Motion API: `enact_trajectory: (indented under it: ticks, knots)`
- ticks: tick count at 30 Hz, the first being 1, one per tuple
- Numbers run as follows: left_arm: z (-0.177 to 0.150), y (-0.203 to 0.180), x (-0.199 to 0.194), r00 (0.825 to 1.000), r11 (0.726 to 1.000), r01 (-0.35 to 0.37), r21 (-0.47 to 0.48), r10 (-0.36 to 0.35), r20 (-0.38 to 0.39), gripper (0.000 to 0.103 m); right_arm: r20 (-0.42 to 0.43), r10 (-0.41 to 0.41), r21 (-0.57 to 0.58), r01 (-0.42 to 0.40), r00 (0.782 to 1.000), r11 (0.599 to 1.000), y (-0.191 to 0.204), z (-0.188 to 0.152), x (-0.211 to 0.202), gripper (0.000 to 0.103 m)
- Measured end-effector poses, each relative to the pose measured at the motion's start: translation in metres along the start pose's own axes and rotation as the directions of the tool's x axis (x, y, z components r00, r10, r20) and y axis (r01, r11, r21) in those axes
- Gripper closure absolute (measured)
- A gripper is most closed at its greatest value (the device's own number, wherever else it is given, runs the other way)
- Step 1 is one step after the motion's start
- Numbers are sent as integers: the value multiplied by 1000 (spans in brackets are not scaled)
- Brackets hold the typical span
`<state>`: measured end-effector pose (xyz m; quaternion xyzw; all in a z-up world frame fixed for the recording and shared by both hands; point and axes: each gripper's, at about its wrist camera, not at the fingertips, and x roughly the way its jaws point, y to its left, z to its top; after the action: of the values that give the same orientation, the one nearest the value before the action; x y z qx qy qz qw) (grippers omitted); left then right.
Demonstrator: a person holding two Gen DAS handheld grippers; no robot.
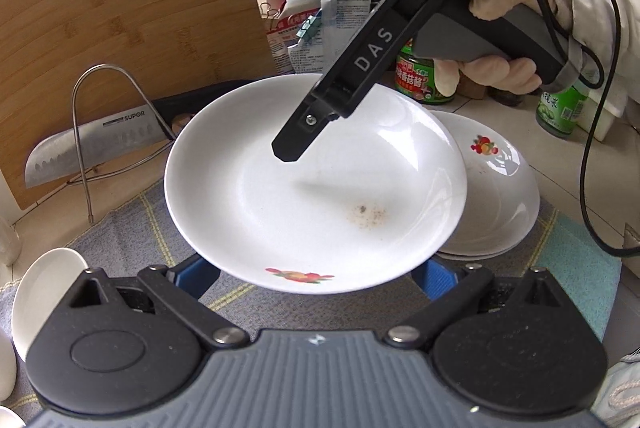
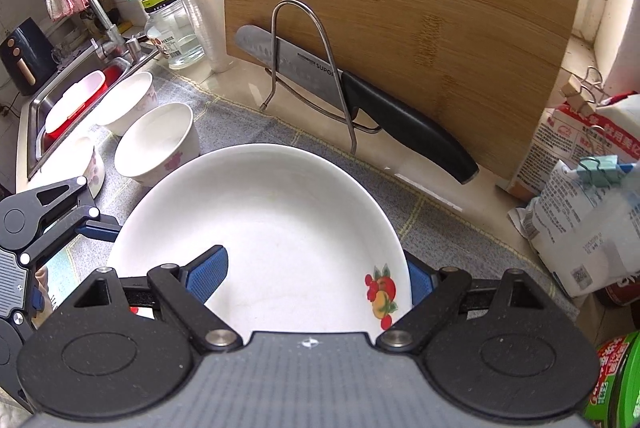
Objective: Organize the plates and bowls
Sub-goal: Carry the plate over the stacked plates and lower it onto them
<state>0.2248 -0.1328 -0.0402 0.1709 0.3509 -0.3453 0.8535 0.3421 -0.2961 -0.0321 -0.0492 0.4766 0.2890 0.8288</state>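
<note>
- The left gripper (image 1: 316, 274) sits closest to the left wrist camera, its blue pads (image 1: 196, 274) spread wide on either side of a white plate (image 1: 304, 184) with a fruit print, whose near rim lies between them; whether the pads press on the rim cannot be told.
- The plate is raised above the grey checked mat (image 1: 132, 224).
- In the right wrist view, the right gripper (image 2: 316, 278) holds the same plate (image 2: 280, 228): one blue pad (image 2: 208, 270) lies inside on the plate's face, the other is outside the rim.
- A second fruit-print dish (image 1: 496, 188) rests on the mat behind the plate.
- Three white bowls (image 2: 160, 144) stand near the sink (image 2: 40, 108).
- A Supor knife (image 2: 360, 100) rests in a wire stand (image 2: 304, 68) against a bamboo cutting board (image 2: 440, 8).
</note>
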Motion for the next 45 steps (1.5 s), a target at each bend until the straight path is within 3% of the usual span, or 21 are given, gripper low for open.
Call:
enact_trajectory:
  ticks: [23,45]
  knots:
    - [25,-69,26,981,969,195,155,-196,-9,3,13,-159,207,153,987,966,-39,-93,-70,10]
    - [17,-78,42,973,962,224,153,-213,-85,3,-27,-134,256,136,991,957,-49,-115,-53,11]
